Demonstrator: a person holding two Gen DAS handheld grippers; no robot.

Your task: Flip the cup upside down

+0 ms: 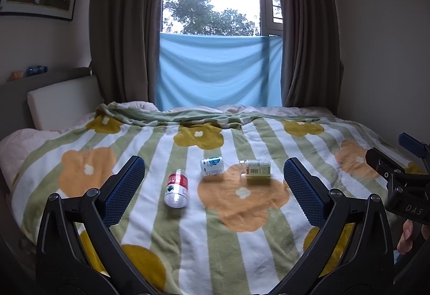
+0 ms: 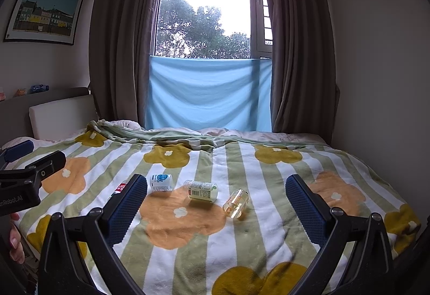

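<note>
Lying on the blanket (image 2: 268, 214): perhaps four small containers (image 2: 203, 190).

In the right wrist view, the red-labelled bottle (image 2: 121, 188) is mostly hidden behind the right gripper's left finger (image 2: 126, 207); only its label shows. In the left wrist view, the small amber cup is almost wholly hidden behind the left gripper's right finger (image 1: 303, 191). The print on every label is too small to read. The hand (image 1: 408, 238) at the right edge is cut off, as is the hand (image 2: 14, 238) at the left edge. The small things (image 2: 32, 89) on the headboard ledge are too blurred to name.
</note>
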